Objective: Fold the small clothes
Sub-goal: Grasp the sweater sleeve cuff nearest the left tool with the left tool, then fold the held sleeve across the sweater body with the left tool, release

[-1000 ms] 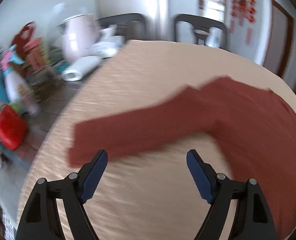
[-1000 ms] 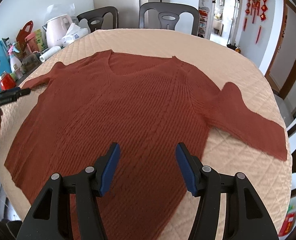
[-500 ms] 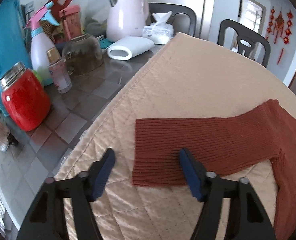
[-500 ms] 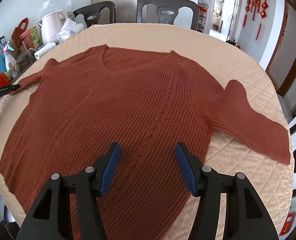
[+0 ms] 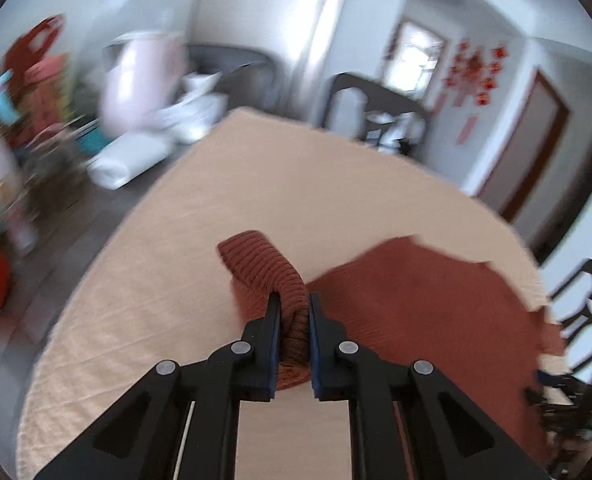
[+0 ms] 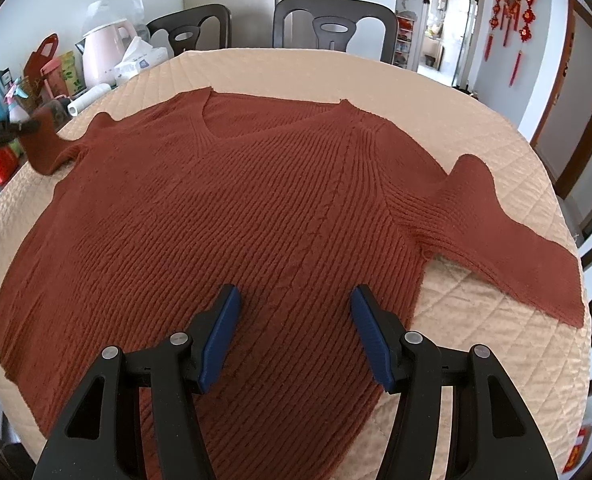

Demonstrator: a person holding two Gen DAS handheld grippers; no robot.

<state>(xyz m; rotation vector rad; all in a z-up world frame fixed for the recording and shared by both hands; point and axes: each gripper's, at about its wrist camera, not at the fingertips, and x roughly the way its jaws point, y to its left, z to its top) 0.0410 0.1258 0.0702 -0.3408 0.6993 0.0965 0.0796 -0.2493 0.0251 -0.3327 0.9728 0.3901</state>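
A rust-red ribbed knit sweater point(image 6: 255, 216) lay spread flat on the beige quilted table cover point(image 6: 476, 132). The right gripper point(image 6: 293, 332) hovered tilted down over its hem, jaws wide apart and empty. The left gripper point(image 5: 291, 312) angled downward, its jaws closing on the bunched sleeve cuff point(image 5: 263, 268), lifted off the cover. Only the right view showed the whole garment.

Rust ribbed sweater point(image 6: 255, 216) flat, face-up on table; left sleeve point(image 5: 263, 268) lifted.
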